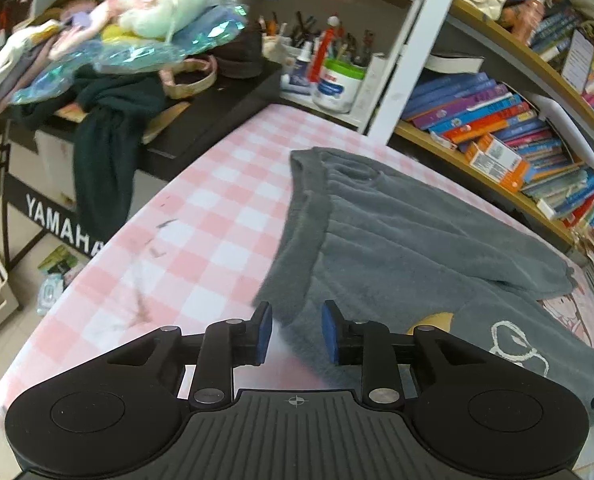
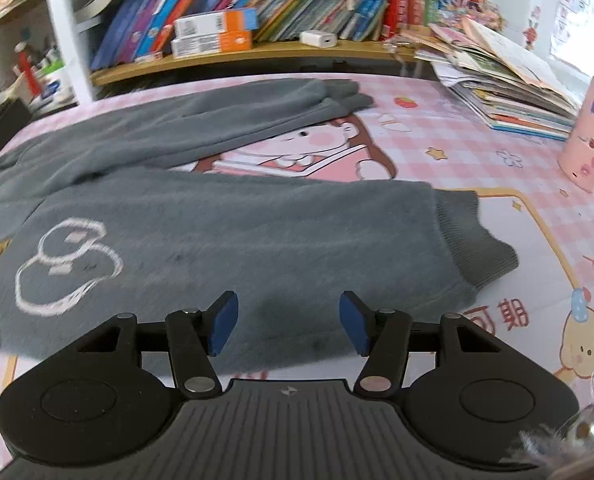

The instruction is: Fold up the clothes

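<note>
Grey fleece trousers (image 1: 397, 232) lie spread on a pink checked sheet (image 1: 201, 220), waistband at the far end. My left gripper (image 1: 297, 330) is open, its blue pads just above the trousers' near left edge, nothing between them. In the right wrist view the same trousers (image 2: 225, 240) show both legs, the near one with a white outline drawing (image 2: 65, 264) and a ribbed cuff (image 2: 477, 240) at the right. My right gripper (image 2: 289, 322) is open wide over the near leg's lower edge, holding nothing.
A black keyboard stand (image 1: 57, 220) piled with toys and dark cloth is at the left. Bookshelves (image 1: 497, 140) run along the far side. A stack of booklets (image 2: 505, 96) and a pink cylinder (image 2: 589, 136) sit at the right on the sheet.
</note>
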`<action>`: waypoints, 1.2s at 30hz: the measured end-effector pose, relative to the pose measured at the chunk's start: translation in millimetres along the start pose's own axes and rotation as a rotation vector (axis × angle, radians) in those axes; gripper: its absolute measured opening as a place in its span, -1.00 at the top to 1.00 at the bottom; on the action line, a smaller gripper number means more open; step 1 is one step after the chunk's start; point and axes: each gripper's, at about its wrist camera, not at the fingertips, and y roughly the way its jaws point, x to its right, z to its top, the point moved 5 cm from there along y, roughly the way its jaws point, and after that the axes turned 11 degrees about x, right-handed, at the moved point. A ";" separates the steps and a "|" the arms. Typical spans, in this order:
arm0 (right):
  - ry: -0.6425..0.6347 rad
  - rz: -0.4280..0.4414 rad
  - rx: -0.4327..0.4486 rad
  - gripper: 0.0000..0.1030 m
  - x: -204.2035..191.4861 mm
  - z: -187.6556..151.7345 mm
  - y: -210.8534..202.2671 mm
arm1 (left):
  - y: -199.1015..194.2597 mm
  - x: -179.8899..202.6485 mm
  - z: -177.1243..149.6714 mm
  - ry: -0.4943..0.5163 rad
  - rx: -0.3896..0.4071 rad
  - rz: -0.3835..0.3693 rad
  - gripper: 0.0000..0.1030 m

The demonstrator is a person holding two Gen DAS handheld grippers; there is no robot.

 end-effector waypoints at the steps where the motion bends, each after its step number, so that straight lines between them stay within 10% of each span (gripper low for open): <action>1: -0.006 0.003 0.001 -0.09 -2.4 -1.2 -1.1 | 0.2 -3.2 -1.6 -0.013 -0.008 0.004 0.45; 22: 0.106 -0.096 0.010 -0.60 11.8 -28.4 -40.4 | 17.2 -12.8 -14.8 -0.106 -0.114 -0.013 0.44; 36: 0.107 -0.101 0.022 -0.62 6.0 -30.7 -48.7 | 44.1 -30.5 -7.0 -0.419 -0.136 -0.027 0.46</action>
